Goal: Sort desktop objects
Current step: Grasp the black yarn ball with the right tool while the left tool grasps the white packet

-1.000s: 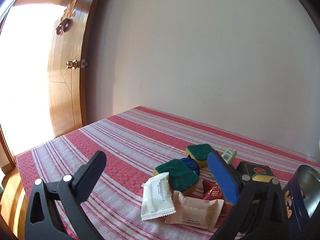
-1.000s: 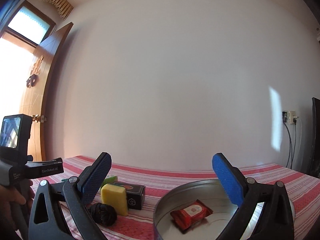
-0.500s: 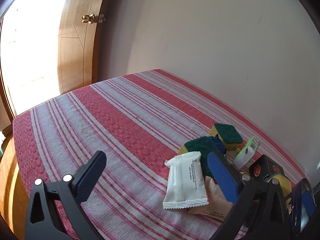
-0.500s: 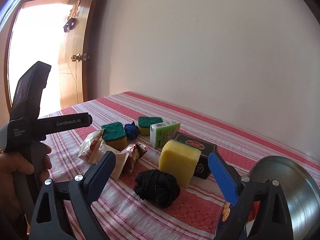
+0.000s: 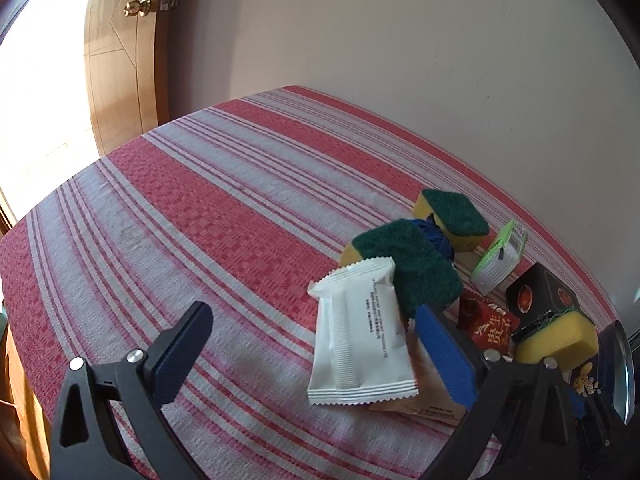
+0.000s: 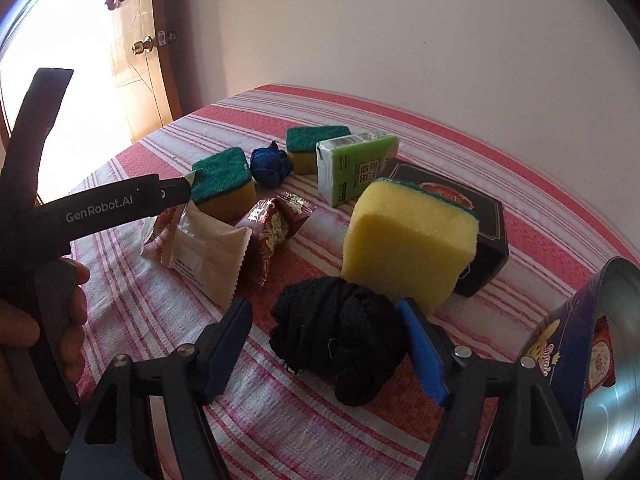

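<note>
We see the black sock ball (image 6: 340, 340) on the striped tabletop (image 6: 280, 432), between the right tongs (image 6: 326, 346), nearer the right finger; contact unclear. It's a dark knitted bundle just before the yellow sponge (image 6: 408, 248). Right tongs wide open, gripping nothing. Left tongs (image 5: 316, 350) also wide open, empty, white packet (image 5: 360, 344) between them.

Table (image 6: 304, 432) layout, right wrist view: sock ball (image 6: 340, 344) at centre; sponge (image 6: 412, 240) at 1 o'clock, touching it, box (image 6: 486, 224) behind. Carton (image 6: 354, 166) at 12 o'clock; wrapped snacks (image 6: 208, 248) at 10 o'clock; tin (image 6: 616, 360) at 3 o'clock, a packet (image 6: 602, 364) inside.
</note>
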